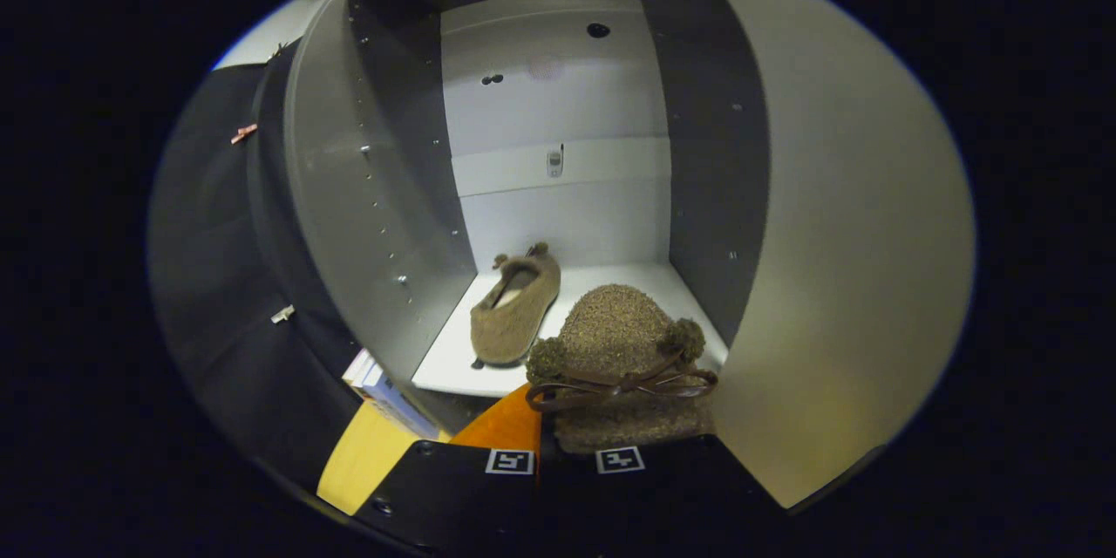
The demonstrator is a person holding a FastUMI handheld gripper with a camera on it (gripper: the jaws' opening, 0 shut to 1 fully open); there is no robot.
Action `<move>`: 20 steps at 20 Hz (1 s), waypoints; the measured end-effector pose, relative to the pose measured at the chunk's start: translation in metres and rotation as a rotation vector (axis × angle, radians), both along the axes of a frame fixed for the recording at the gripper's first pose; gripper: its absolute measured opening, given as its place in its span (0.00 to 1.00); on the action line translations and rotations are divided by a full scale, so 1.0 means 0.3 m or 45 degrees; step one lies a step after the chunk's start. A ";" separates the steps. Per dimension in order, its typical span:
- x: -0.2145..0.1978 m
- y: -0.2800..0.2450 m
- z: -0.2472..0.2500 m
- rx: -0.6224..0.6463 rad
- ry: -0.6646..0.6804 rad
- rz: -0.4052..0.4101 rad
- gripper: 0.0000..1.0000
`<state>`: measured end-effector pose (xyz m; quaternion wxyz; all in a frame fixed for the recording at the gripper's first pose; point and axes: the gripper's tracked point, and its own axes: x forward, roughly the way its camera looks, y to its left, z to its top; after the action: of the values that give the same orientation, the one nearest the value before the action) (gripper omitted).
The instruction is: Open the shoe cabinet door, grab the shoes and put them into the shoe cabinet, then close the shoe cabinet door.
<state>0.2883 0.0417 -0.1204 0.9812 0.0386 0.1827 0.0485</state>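
Note:
The shoe cabinet [558,183] stands open just ahead, with a pale back wall and a white shelf [445,366]. One fuzzy brown slipper [514,305] lies on the left of that shelf, heel toward the back. A second fuzzy brown slipper [623,340], with pom-poms and a brown bow, sits at the shelf's front edge, right of the first. My gripper [565,453] is shut on its near end, which hides where the fingers meet it. The open door [846,279] hangs as a wide grey panel to the right of the fingers.
The cabinet's grey left side wall [340,192] rises beside the shelf. A small stack of books or boxes [377,384] lies below it on the left, above a yellow and orange surface [366,453]. Black cloth [218,261] hangs further left.

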 end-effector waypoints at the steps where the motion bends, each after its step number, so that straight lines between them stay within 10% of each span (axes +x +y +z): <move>1: 0.054 0.000 0.015 0.002 0.000 -0.006 0.11; 11: 0.554 -0.039 -0.047 -0.041 -0.006 -0.089 0.11; 20: 0.717 -0.018 -0.245 -0.041 0.134 -0.099 0.11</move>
<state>0.5035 0.0365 -0.1939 0.9719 0.0322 0.2333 0.0052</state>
